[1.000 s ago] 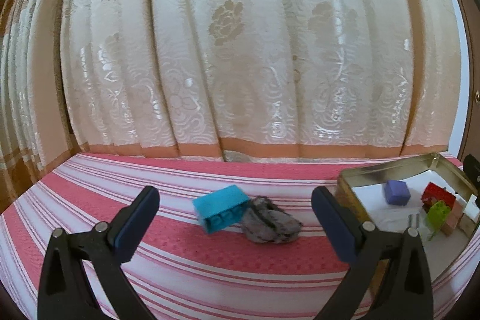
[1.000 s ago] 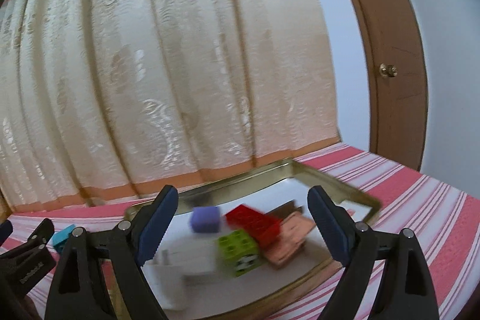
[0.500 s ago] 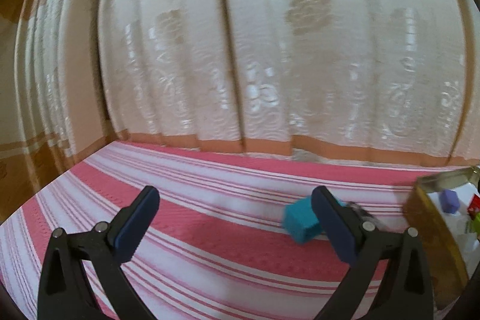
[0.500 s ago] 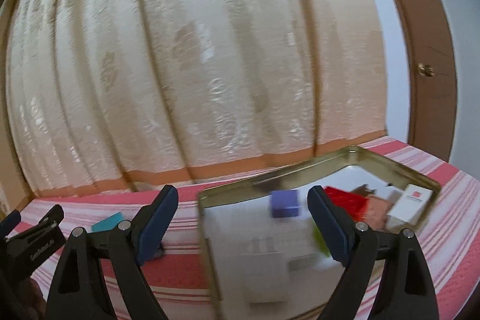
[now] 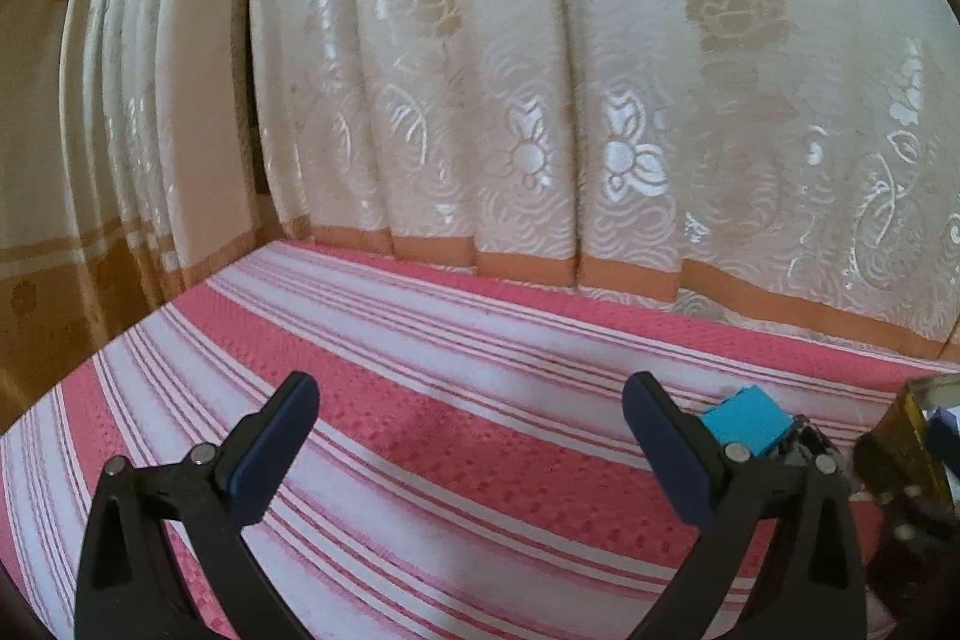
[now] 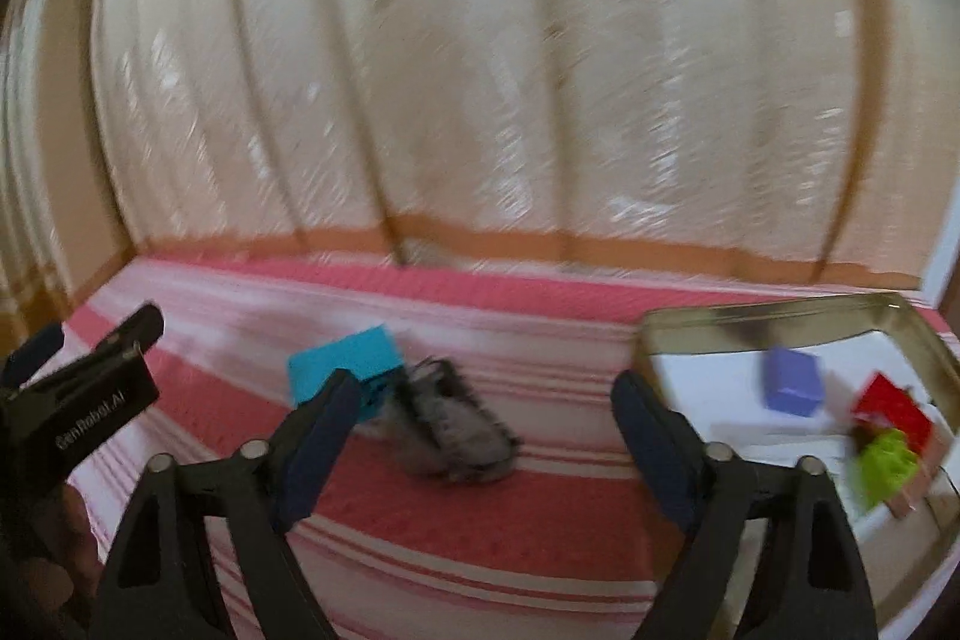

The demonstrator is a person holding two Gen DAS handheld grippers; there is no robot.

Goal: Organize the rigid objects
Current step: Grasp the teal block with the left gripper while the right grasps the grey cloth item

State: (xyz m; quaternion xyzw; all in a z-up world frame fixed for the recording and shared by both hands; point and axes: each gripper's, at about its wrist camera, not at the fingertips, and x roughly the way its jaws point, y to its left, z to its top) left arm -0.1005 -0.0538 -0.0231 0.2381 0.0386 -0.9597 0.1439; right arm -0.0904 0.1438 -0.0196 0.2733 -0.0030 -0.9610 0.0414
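Soft daylight comes through the curtain point(image 5: 540, 100) ahead of both tools, and its woven pattern shines with small glare. The left wrist view is sharp. The right wrist view is strongly blurred by motion; the grey object point(image 6: 456, 424) is smeared. Both views bend and darken at the edges.

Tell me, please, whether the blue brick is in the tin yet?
Out. The blue brick lies on the striped cloth, left of the tin.
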